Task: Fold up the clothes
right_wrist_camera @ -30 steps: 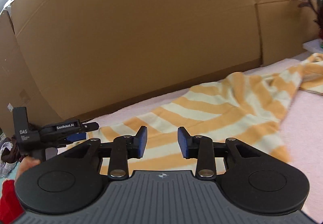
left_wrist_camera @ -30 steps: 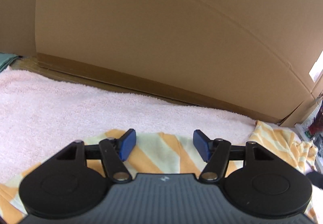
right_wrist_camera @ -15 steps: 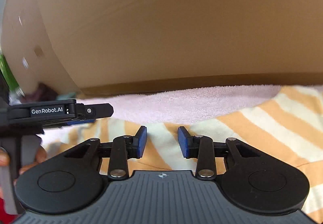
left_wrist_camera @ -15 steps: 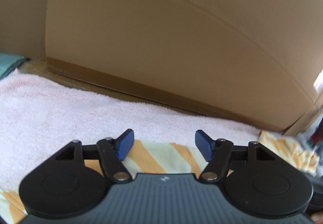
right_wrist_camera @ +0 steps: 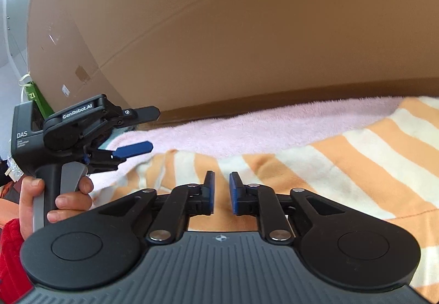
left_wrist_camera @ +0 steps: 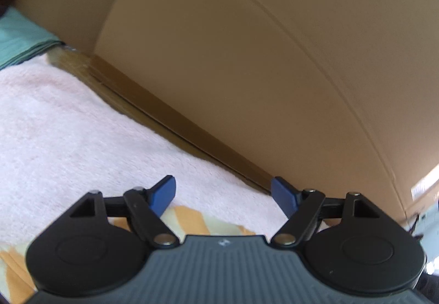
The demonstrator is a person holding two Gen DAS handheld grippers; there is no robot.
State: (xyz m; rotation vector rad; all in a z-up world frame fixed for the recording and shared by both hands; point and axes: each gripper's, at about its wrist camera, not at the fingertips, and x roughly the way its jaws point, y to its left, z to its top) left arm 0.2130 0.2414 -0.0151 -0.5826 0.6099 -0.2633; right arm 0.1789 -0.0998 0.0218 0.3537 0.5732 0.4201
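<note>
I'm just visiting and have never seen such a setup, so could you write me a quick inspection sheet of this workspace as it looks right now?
Surface: pink fleecy blanket, bare part wrinkle-free.
Job's things: orange-and-cream striped garment spread on the blanket, not gripped.
Clutter: folded teal cloth at the blanket's far left edge.
Grippers: left gripper open wide, at the garment's edge; right gripper open narrowly above the stripes, holding nothing. A hand with a red sleeve holds the left handle.
Cables: nothing seen for certain.
Surroundings: large cardboard box walls off the back.

Home-like spot: pink towel [left_wrist_camera: 68,123], cardboard boxes [right_wrist_camera: 219,29] behind.
</note>
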